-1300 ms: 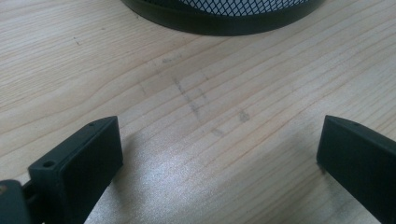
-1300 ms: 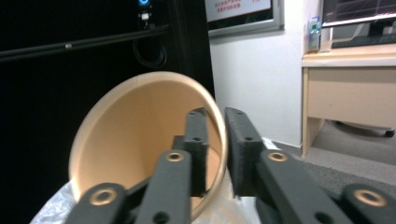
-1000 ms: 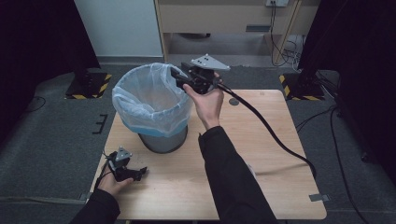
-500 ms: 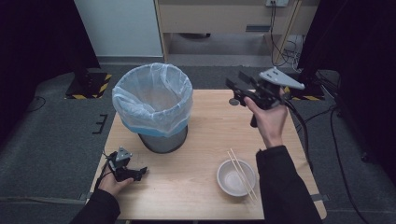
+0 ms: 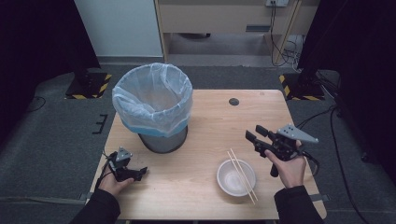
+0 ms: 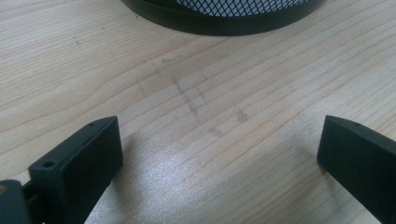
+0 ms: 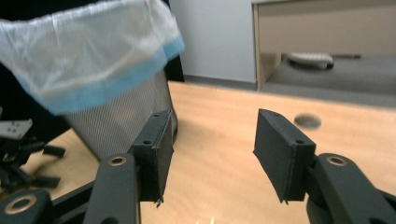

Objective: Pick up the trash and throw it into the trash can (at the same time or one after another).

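Desk (image 5: 205, 196): light wood, carries everything here.
Bin (image 5: 154, 107): big mesh bin with a white and blue bag over its rim, stands upright near the far left corner of the desk; also seen from the side in the right gripper view (image 7: 93, 84), and its dark bottom edge in the left gripper view (image 6: 224, 18).
Right gripper (image 5: 257, 137): held up in the right hand (image 5: 289, 168) over the right side of the desk, well apart from the bin, points toward the bin, grey plate on top.
Right fingers (image 7: 154, 154): spread apart, nothing between them, just bare desk and the bin farther off.
Left gripper (image 5: 140, 172): small and dark, held low in the left hand (image 5: 114, 182) at the near left corner of the desk, just in front of the bin.
Left fingers (image 6: 79, 168): spread wide, nothing between them, close above bare wood.
Bowl (image 5: 236, 177): white, round, sits near the front edge of the desk, right of the middle, just beside the right hand.
Chopsticks (image 5: 242, 175): two thin pale sticks, lie side by side across the rim of the bowl, slanted, far ends stick out toward the middle of the desk.
Hole (image 5: 234, 101): small dark round spot near the far edge of the desk.
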The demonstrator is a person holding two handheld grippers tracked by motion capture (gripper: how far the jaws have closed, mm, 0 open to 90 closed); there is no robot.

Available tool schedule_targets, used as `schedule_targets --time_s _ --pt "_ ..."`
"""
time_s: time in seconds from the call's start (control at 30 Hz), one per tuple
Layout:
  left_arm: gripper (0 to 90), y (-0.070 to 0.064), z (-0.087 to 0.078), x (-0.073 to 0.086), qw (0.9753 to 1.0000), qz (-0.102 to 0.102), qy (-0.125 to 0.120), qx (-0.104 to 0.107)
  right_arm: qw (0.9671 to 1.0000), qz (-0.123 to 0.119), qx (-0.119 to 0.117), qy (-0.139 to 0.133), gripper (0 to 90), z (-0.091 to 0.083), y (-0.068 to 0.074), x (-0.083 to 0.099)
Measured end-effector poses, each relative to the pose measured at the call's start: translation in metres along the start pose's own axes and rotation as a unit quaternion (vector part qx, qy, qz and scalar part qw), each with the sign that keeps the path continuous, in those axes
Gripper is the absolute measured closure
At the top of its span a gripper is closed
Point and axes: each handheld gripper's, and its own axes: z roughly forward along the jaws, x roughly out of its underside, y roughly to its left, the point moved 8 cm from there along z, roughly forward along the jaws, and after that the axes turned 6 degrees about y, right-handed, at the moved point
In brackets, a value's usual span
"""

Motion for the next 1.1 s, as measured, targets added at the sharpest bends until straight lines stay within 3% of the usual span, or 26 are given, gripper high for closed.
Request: schedule_targets --time_s 0.17,0.37,0.53,0.67,0.83,1.1 --pt "0.0 0.0 0.0 0.0 1.0 0.002 0.001 0.001 0.9991 -0.017 0.007 0.038 46.9 -0.006 0.001 0.023" --pt "0.0 0.0 0.0 0.0 1.0 0.003 0.001 0.002 0.9971 -0.01 0.016 0.074 48.4 -0.011 -0.002 0.052" --pt "0.0 -0.001 -0.001 0.001 1.0 0.004 0.001 0.003 0.992 -0.019 0.015 0.124 48.7 -0.001 0.002 0.083" --pt "0.0 -0.001 -0.001 0.001 1.0 0.004 0.001 0.003 0.9859 -0.028 0.012 0.164 56.4 0.005 0.007 0.102" --pt "0.0 -0.001 0.0 0.001 1.0 0.004 0.001 0.003 0.9816 -0.021 0.015 0.189 64.8 0.007 0.008 0.11" --pt "0.0 -0.001 -0.001 0.001 1.0 0.004 0.001 0.003 0.9749 -0.005 0.011 0.222 67.6 0.012 0.004 0.122"
